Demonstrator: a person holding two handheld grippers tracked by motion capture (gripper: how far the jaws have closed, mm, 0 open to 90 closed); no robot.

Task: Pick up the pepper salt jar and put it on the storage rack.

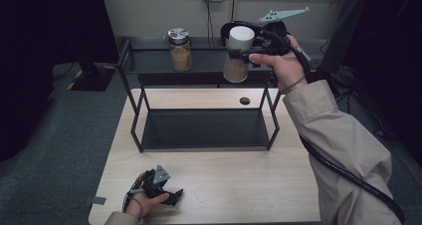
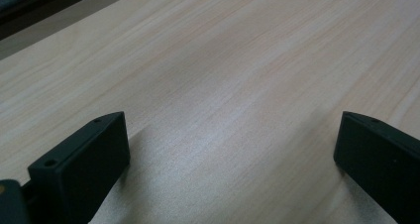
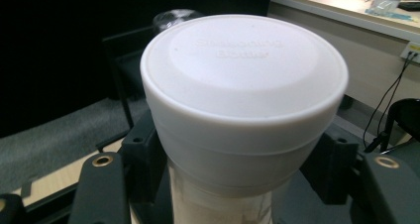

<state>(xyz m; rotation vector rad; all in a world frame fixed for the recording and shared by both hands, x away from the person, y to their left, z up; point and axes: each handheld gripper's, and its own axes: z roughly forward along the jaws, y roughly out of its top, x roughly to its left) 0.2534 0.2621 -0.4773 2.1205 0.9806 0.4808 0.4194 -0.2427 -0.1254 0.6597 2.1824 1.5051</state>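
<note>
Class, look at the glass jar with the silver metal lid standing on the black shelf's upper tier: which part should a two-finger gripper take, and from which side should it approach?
Grip the glass jar with the silver metal lid around its round body just below the lid, fingers level, coming from the table side. It stands upright near the black shelf's front edge, probably reachable there.

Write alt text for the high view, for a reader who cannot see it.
A person's right hand holds a tool clamped on a white-lidded jar of pale powder, raised over the top shelf of a black two-tier rack on a light wooden table. A metal-lidded jar stands on that shelf; the left tool rests at the table's near edge.
</note>
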